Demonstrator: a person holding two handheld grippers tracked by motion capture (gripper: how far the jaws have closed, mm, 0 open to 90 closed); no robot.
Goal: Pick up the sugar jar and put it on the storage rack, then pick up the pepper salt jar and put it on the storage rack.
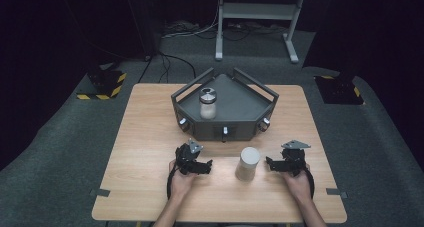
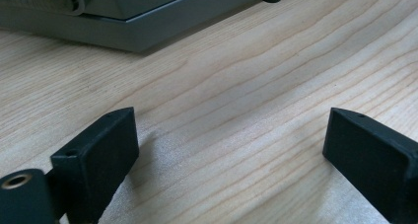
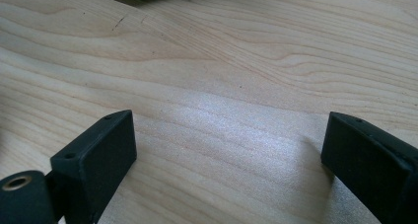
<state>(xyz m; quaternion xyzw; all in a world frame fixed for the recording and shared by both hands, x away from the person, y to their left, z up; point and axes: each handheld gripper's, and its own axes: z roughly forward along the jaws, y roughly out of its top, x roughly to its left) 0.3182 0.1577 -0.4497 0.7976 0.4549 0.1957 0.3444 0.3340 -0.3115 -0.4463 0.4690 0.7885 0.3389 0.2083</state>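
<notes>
A white cylinder cup [image 1: 248, 163] stands on the wooden table [image 1: 150, 137] between my two hands. My left gripper [image 1: 206, 166] rests on the table to its left, jaws wide apart; in the left gripper view the left gripper [image 2: 229, 150] has only bare wood between its jaws. My right gripper [image 1: 270, 163] rests just right of the cup, and in the right gripper view the right gripper [image 3: 229, 150] also stands open over bare wood. A clear jar with a silver lid [image 1: 208, 103] stands inside the grey angular tray [image 1: 240, 109] farther back.
The grey tray has raised rails and small knobs [image 1: 225, 130] on its front face; its base edge [image 2: 133, 34] lies just ahead of the left gripper. Bare table stretches to the left and right of the hands. Beyond the table are grey floor, cables and a metal stand [image 1: 257, 17].
</notes>
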